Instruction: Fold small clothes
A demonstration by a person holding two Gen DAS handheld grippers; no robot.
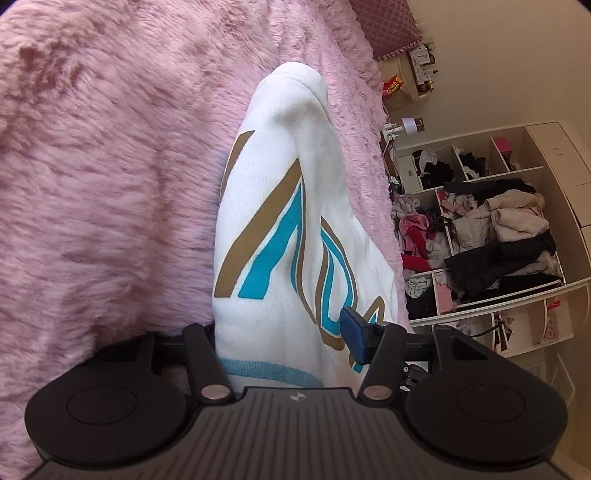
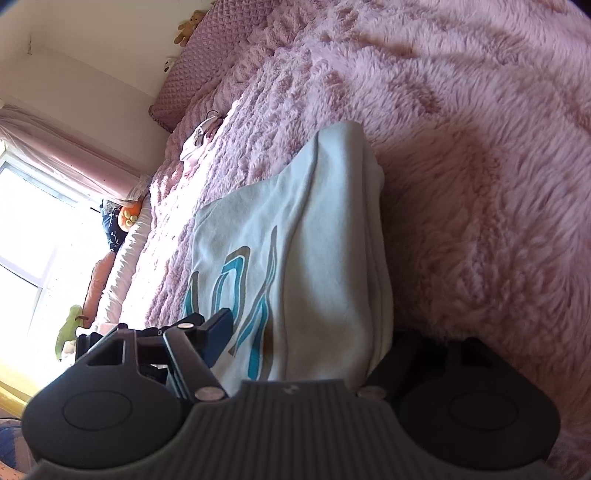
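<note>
in the left wrist view, an open white shelf unit (image 1: 532, 295) stands beyond the bed's edge, its compartments crammed with heaped clothes (image 1: 498, 236): dark jackets, beige knits, pink and red pieces spilling over the dividers. a quilted mauve pillow (image 1: 384, 26) sits at the bed's far corner. the white sweatshirt (image 1: 280, 229) with teal and tan lettering lies bunched on the fluffy pink blanket (image 1: 110, 166), near that edge. the left gripper (image 1: 284, 339) has the garment's near end between its fingers, one blue pad (image 1: 354, 336) pressed into the print; the other finger is hidden behind the cloth, so the jaws are part closed around thick fabric.

in the right wrist view, the same sweatshirt (image 2: 314, 258) lies in stacked layers on the blanket (image 2: 480, 166). the right gripper (image 2: 295, 339) clamps its near end likewise, the blue pad (image 2: 218, 339) on the print, the far finger in shadow. a small pale pink garment (image 2: 197, 140) lies farther up the bed, well apart. a window with a pink curtain (image 2: 62, 155) lies past the bed's other edge.
</note>
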